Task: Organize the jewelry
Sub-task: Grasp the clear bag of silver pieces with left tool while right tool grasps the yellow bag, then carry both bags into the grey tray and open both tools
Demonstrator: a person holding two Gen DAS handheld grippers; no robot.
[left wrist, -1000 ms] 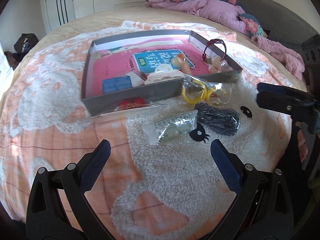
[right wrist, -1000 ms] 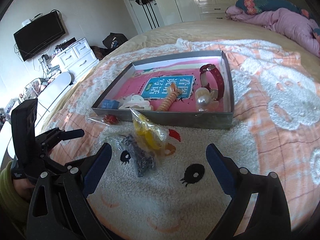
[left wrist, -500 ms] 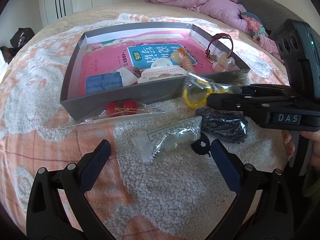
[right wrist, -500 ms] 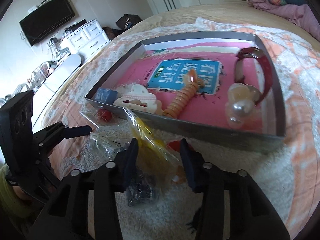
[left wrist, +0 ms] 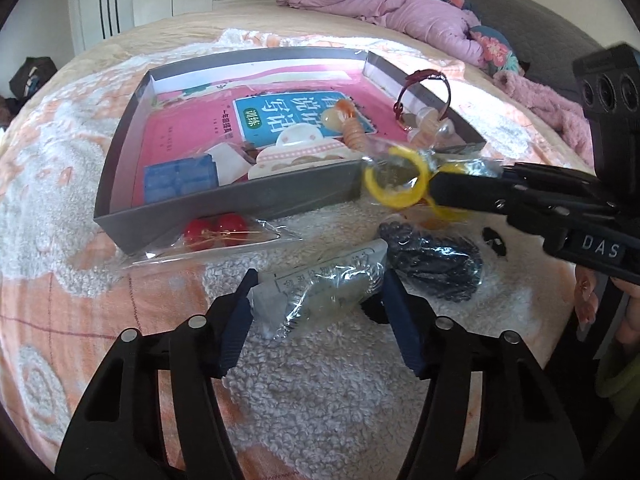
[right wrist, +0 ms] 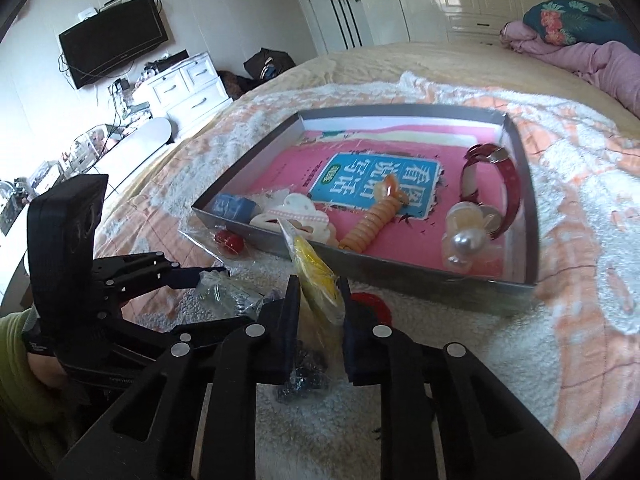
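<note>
Crinkly plastic fills both my tongs: the right tongs [right wrist: 318, 316] are clamped on the bag of yellow rings [left wrist: 400, 182], and the left tongs [left wrist: 320, 300], just narrowed, bracket the clear packet [left wrist: 320, 288] near the grey tray [left wrist: 240, 200]. I should squeeze firmly, lift gently, and clear the tray's near wall.

Four bagged pieces [left wrist: 324, 288], one tray [left wrist: 224, 204]
</note>
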